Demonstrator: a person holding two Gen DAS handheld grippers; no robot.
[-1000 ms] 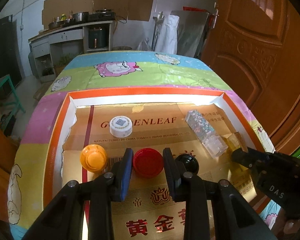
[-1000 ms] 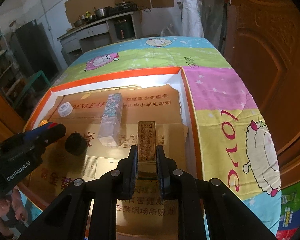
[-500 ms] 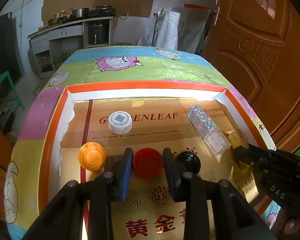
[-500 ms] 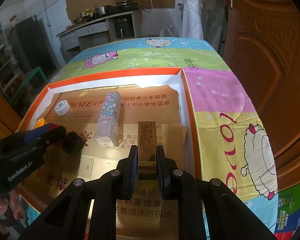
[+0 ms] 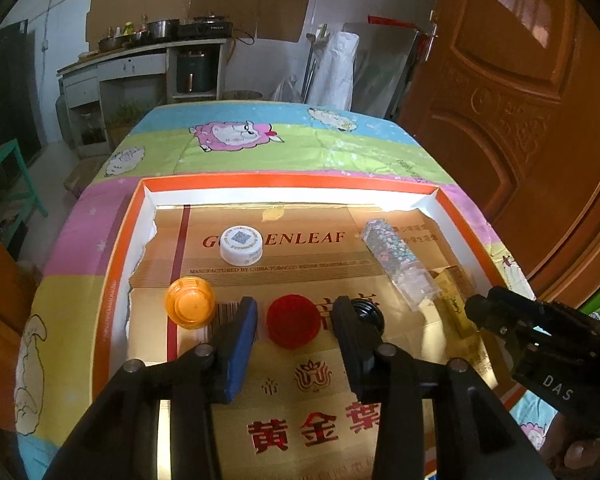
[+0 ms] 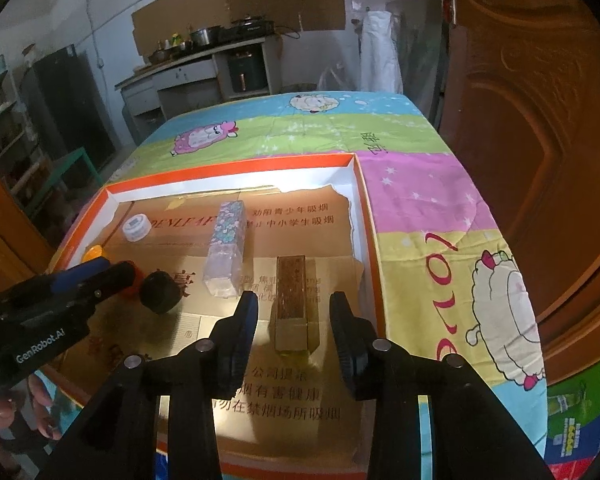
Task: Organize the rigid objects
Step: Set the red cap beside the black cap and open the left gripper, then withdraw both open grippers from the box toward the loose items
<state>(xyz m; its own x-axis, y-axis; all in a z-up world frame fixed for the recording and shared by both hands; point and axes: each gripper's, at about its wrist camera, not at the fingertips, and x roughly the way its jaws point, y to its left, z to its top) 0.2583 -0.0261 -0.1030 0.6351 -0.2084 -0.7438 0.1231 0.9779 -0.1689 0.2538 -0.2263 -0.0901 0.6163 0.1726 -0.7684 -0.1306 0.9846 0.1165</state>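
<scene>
Broadly, a table is sitting under a striped cartoon-sheep cloth (image 5: pixel 260 152), and an orange-rimmed tray (image 5: pixel 284 180) is lying on it, lined with gold cardboard (image 5: pixel 308 384) that is bearing red lettering.

Inside the tray, a long clear box with a flowery print (image 6: pixel 226 248) is lying on its side toward the right half, with its near end pointing at the right gripper. Just to its right, a brown-and-gold rectangular block (image 6: pixel 293 304) is lying lengthwise on the cardboard, close to the tray's right wall.

The right gripper (image 6: pixel 294 326) is hovering over the near end of that block with its fingers spread wide, one on each side and neither touching it. The left gripper (image 5: pixel 294 332) is likewise standing wide apart, its fingers flanking a red round cap (image 5: pixel 293 322) without pressing on it.

Beside the red cap, an orange round cap (image 5: pixel 189 302) is resting to the left near the tray's left wall, and a black round cap (image 5: pixel 368 312) is sitting to the right, partly hidden behind the left gripper's right finger. Farther back, a white cap with a printed code on top (image 5: pixel 241 244) is lying on the "GOLDENLEAF" lettering, well apart from the other three.
</scene>
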